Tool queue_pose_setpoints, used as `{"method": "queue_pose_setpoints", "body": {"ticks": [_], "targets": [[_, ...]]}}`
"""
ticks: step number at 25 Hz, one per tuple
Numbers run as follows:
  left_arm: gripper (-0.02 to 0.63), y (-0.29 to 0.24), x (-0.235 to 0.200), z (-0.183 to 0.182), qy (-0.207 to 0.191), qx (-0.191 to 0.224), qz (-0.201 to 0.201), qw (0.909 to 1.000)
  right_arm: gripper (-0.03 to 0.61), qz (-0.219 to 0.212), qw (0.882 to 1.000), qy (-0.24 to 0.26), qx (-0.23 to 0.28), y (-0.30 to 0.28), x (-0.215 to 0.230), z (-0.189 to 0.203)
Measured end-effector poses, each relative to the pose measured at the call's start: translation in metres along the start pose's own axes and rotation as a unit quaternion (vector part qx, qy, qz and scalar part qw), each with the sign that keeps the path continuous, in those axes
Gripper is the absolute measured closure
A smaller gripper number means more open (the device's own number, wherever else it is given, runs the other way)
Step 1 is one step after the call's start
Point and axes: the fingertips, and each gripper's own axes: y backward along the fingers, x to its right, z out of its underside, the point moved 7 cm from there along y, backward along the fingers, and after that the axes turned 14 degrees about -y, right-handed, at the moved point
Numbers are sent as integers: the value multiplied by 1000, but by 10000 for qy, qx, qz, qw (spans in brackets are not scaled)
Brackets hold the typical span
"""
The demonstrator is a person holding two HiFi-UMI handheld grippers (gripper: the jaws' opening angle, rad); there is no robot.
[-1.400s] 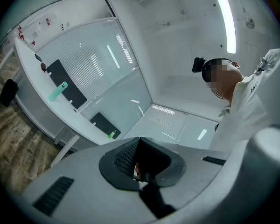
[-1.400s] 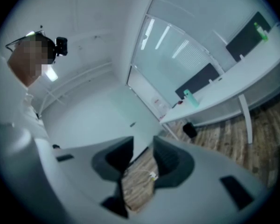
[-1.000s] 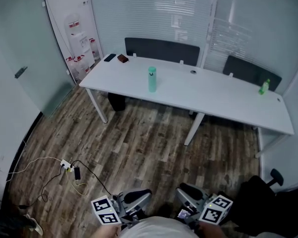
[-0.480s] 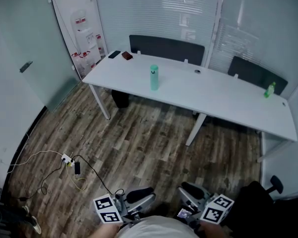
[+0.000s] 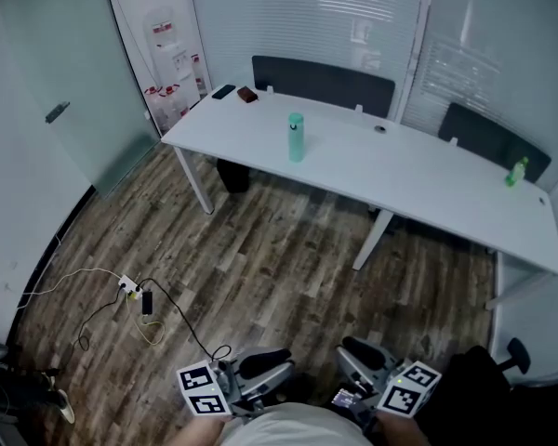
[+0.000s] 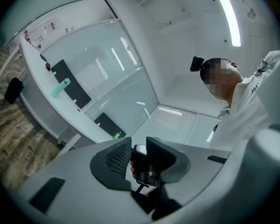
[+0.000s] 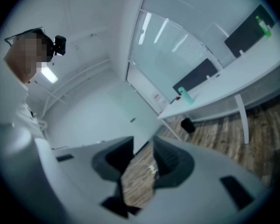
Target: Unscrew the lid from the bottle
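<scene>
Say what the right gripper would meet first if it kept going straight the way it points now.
Probably the wooden floor: the right gripper, jaws open, frames planks beside a power strip, with nothing nearer in the gap. Depth is hard to judge.

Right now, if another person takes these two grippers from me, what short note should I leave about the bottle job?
Left gripper: open, its jaws have just been opening, gripping nothing; only a dark part beyond them shows in the gap.
Right gripper: open and empty; the floor shows through the gap.
Both are held low near the body, well away from the table.
Teal bottle: upright on the table, lid on. A green bottle stands near the table's right end.
Done: nothing yet.
Left: go to the table, hold the teal bottle, unscrew the lid.
</scene>
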Motion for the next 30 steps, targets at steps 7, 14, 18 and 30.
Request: {"method": "queue_pose_setpoints", "body": {"ticks": [7,14,18,30], "targets": [[515,9,-26,-8,17,88,-77,9999,453,-24,10000,42,-29,-29,0,-6],[515,6,-84,-40,42,85,90,9999,453,126,9999,23,80,-78,6,-31],[515,8,-128,-69,-16,93,146,9998,453,168,9998,-37,124,-122,9,-52],[515,47,-249,-143,29,78,285,9996,453,318,9991,-16,287,-256,6,-95]]}}
